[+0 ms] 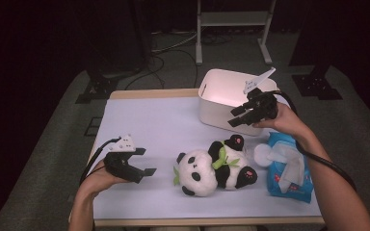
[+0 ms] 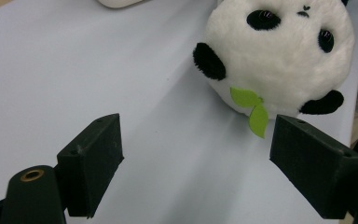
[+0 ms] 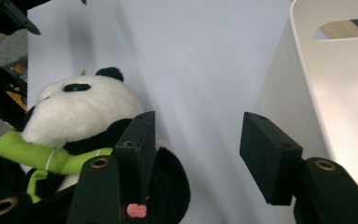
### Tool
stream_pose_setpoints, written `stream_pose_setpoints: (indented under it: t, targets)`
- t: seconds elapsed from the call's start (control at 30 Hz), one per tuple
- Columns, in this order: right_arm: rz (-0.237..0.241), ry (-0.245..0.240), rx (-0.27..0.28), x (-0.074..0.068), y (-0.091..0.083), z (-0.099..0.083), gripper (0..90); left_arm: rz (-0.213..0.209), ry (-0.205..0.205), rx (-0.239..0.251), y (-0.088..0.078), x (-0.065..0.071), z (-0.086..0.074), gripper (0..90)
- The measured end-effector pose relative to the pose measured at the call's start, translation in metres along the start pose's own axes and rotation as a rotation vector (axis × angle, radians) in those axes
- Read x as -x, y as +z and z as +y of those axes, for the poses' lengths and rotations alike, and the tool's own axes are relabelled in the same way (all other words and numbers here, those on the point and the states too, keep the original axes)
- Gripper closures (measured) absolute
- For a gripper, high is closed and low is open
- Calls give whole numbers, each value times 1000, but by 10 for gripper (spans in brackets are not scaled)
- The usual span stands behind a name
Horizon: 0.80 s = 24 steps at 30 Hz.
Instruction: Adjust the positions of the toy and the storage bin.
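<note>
A black-and-white plush panda [image 1: 214, 166] lies on its side in the middle of the pale table cover, with a green bamboo stalk [image 1: 226, 162] across its chest. Its round head [image 2: 279, 51] fills the far part of the left gripper view, green leaves [image 2: 254, 109] at its lower edge. My left gripper [image 1: 144, 162] rests low at the table's left, jaws open and empty, pointing at the panda's head. My right gripper [image 1: 237, 115] hovers open and empty above the panda's feet, just in front of the white bin [image 1: 224, 96]. The right gripper view has the panda [image 3: 79, 121] at left and the bin wall [image 3: 326, 93] at right.
A blue pack of wet wipes [image 1: 289, 171] with its lid flipped up lies right of the panda. The white bin stands at the table's far right. Dark stands and a metal frame [image 1: 233, 29] occupy the floor beyond the table.
</note>
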State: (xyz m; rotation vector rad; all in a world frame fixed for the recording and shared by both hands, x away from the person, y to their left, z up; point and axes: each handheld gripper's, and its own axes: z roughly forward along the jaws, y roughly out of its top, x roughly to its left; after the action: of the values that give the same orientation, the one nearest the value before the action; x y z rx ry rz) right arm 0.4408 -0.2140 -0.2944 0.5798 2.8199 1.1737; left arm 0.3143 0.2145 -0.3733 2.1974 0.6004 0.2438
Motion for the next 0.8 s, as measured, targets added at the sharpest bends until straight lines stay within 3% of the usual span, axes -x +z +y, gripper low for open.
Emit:
stream_pose_setpoints:
  t: [0.27, 0.53, 0.8]
  targets:
    - [-4, -6, -34, 17, 8, 17, 500, -1, -21, 11, -3, -2, -2, 161]
    - [-18, 9, -47, 38, 18, 24, 531, -4, -26, 18, -5, -4, -3, 161]
    - [-36, 22, -58, 49, 24, 29, 580, -4, -34, 24, -6, -5, -5, 161]
